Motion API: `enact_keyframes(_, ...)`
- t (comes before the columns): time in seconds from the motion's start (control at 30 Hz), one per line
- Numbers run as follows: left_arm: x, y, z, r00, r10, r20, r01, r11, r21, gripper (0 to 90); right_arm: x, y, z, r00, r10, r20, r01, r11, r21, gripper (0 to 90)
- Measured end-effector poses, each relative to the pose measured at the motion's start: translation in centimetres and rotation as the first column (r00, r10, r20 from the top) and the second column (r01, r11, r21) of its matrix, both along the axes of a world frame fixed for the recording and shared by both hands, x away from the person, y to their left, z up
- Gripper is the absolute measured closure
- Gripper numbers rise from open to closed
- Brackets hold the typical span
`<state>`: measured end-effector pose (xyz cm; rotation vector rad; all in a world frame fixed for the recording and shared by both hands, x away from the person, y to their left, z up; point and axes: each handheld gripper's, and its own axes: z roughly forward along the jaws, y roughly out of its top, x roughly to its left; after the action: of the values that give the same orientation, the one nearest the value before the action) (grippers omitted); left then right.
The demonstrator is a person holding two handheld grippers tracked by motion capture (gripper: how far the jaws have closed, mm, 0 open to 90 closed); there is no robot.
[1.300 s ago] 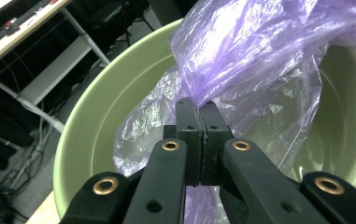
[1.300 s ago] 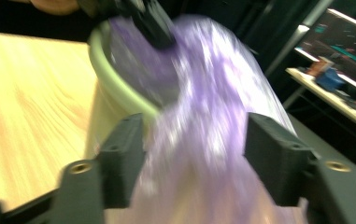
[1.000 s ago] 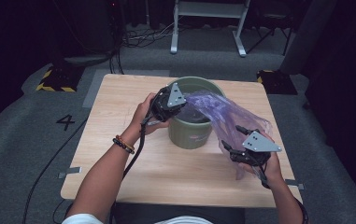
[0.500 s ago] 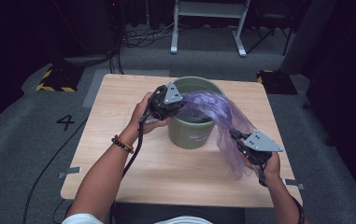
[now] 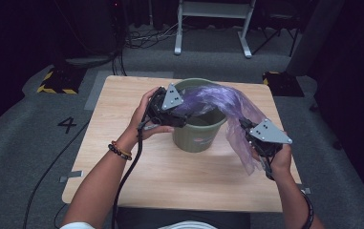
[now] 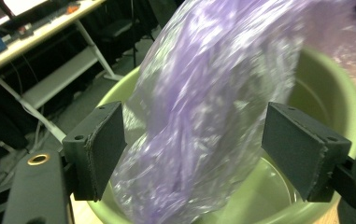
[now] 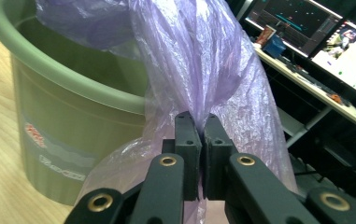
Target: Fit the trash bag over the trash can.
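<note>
A green bucket (image 5: 199, 136) stands upright at the middle of the wooden table (image 5: 122, 105). A thin purple plastic bag (image 5: 227, 102) lies over its rim, running from the left side across to the right and hanging down outside. At the bucket's left rim is my left gripper (image 5: 182, 117). Its jaws have just been opening and stand apart, with the bag (image 6: 213, 102) loose between the pads (image 6: 103, 144). My right gripper (image 5: 245, 128), to the right of the bucket (image 7: 63, 121), is shut on a gathered fold of the bag (image 7: 199, 60).
The bucket's inside (image 6: 278, 186) looks empty below the bag. Bare tabletop (image 5: 189, 176) lies in front of the bucket. Around the table are grey carpet with a "4" mark (image 5: 68, 125), a white frame (image 5: 213, 19) behind, and a desk with monitors (image 7: 306, 28).
The left jaws went from shut on the bag to wide open. The right jaws closed on the bag and that hand rose a little, gathering the bag's right side.
</note>
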<state>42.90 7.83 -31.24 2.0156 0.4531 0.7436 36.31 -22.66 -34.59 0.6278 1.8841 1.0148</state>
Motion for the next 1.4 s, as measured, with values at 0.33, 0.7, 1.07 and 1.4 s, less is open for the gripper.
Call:
enact_keyframes(0.33, -0.4, -2.5, 0.8, 0.9986, -0.048, 0.023, 0.047, 0.9982, 0.037, 28.0, -0.8, -0.9, 0.3, 0.9997, -0.006, 0.022, 0.006, 1.0, 0.0, 87.6)
enact_keyframes(0.7, 1.1, -4.0, -0.4, 0.9934, -0.095, -0.064, 0.1, 0.9919, 0.078, 66.7, -1.1, -1.6, 0.5, 0.9993, 0.003, 0.036, -0.004, 0.9997, 0.023, 86.5)
enact_keyframes(1.07, 0.5, -2.7, -0.2, 0.9937, -0.1, -0.051, 0.1, 0.995, -0.006, 31.7, 0.1, 2.2, 1.4, 0.9952, 0.095, 0.024, -0.094, 0.9949, -0.035, 86.2)
enact_keyframes(1.4, -0.7, -4.1, -0.4, 0.997, -0.074, 0.024, 0.072, 0.995, 0.069, 40.6, 1.1, 5.4, 1.6, 0.9911, 0.133, 0.0, -0.132, 0.9854, -0.107, 82.8)
